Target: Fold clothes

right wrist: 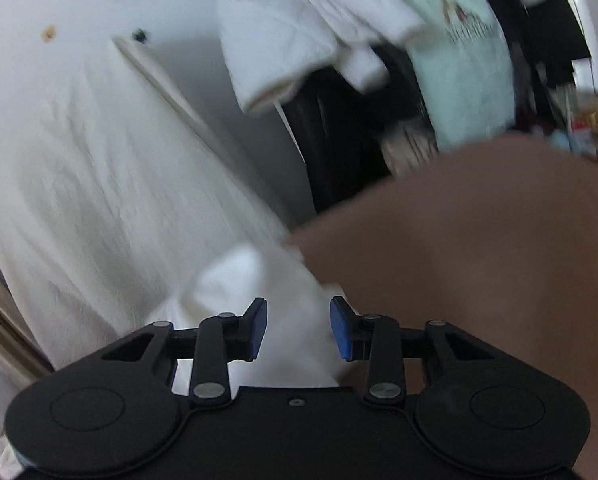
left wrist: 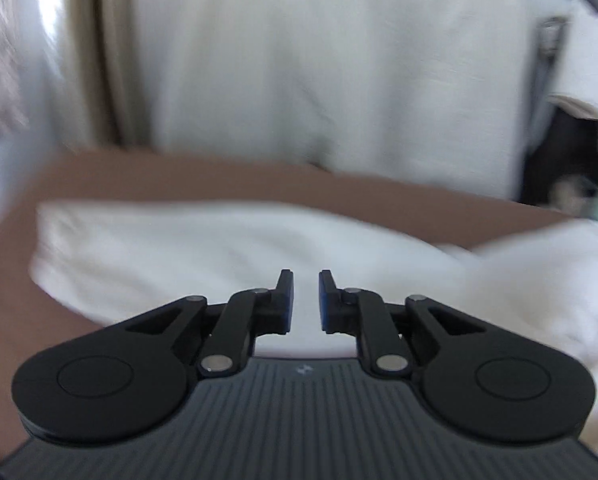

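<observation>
Brown surface (left wrist: pixel 219 184) is seen under both grippers, with a pale curtain-like cloth (left wrist: pixel 299 60) hanging behind it; both views are smeared by motion.

Left gripper (left wrist: pixel 306 298): jaws are held a narrow gap apart, blue pads facing each other. Nothing is gripped between them. A white garment (left wrist: pixel 179 248) is spread on the brown surface just ahead of and beneath the fingertips, reaching off to the right.

Right gripper (right wrist: pixel 298 330): jaws are parted wider. The white garment's edge (right wrist: pixel 259 280) is seen between and just beyond the pads, but the pads are not pressed on it. Bare brown surface lies to the right. Farther ahead, a heap of white clothes (right wrist: pixel 299 28) and a mint-green piece (right wrist: pixel 459 60) are seen, well apart from the gripper.
</observation>
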The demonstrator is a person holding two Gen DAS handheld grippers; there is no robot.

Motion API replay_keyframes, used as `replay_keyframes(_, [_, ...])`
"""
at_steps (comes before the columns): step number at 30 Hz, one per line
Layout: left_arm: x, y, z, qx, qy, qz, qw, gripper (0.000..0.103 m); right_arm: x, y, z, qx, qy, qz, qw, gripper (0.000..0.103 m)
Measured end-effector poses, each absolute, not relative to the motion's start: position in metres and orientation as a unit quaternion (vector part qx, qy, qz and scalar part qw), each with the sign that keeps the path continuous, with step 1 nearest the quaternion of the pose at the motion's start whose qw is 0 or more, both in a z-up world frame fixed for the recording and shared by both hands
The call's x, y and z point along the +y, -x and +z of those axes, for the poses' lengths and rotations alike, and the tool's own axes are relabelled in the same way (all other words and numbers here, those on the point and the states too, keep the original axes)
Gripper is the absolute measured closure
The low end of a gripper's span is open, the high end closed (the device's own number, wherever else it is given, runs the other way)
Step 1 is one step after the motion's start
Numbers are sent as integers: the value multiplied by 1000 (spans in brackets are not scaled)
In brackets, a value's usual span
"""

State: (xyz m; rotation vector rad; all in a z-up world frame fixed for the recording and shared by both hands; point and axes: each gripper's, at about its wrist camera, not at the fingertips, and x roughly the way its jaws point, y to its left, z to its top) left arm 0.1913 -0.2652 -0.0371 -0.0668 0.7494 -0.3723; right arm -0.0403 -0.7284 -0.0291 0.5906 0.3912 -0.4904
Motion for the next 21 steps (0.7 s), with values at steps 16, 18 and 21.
replay_keyframes(16, [-336,-76,-78,433,61,-392,809,70,-679,127,-60,270,-467,-97,836,45])
replay_keyframes(18, [-339,-66,-86,461,79,-418,779,67,-668,129,-59,271,-479,-71,832,45])
replay_keyframes(21, [-346,-45,-97,479,103,-439,753,66,-654,129,-56,273,-489,-36,828,41])
